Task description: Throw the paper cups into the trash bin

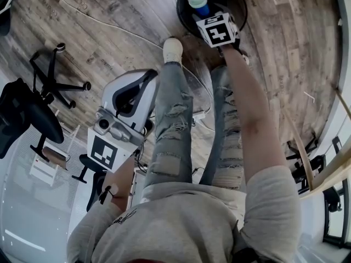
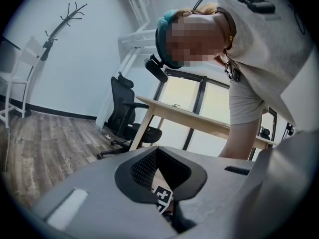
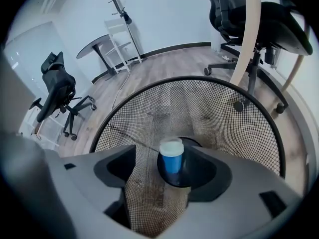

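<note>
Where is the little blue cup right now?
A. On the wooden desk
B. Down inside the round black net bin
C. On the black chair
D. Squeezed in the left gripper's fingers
B: in the right gripper view, the blue cup shows inside the bin, with the net wall all around it. The head view also shows it within the bin's round rim.

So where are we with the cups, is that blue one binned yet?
Looks done: the blue paper cup stands upright inside the mesh trash bin, apparently released by the right gripper, whose jaws are open above it. In hand: nothing; the left gripper is shut and empty. Left: no other cup shows in any view.
</note>
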A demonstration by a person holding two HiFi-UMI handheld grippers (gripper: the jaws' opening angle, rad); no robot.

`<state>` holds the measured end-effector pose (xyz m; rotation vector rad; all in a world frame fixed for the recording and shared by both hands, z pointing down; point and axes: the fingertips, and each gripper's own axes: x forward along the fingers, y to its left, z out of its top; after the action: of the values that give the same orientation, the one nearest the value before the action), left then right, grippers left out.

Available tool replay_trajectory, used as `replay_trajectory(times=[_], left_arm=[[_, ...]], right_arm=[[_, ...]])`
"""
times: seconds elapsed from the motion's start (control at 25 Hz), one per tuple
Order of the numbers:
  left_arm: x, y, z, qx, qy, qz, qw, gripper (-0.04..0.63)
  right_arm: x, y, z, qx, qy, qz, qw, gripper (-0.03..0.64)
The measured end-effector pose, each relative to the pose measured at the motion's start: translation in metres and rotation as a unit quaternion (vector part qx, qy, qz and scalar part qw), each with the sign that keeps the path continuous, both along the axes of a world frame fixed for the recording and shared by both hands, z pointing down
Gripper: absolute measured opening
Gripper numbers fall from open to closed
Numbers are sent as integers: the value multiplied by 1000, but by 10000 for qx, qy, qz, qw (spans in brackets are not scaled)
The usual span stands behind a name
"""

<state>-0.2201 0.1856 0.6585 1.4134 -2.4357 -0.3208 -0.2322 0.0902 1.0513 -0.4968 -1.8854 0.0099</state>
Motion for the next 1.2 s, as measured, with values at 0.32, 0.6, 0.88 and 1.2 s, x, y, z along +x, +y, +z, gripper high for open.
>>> replay_trajectory(times=[0.32,0.6,0.88,1.2], left_arm=[[1,-9,-12,68,-31,87,9999,3],[-2,-16,-30,126,-132,161,9997,3],[0,-22,-46,128,-191,123,9997,3],[0,-27,-67,43,-331,104,9994,3]], right_arm=[[9,-5,-22,-98,-73,189,9997,295],[-13,0,-82,-447,-746,361,9956,295],[-17,8,-150,-789,-1246,416,9882,294],[-18,14,-257,-1143,-2197,81,9688,293]])
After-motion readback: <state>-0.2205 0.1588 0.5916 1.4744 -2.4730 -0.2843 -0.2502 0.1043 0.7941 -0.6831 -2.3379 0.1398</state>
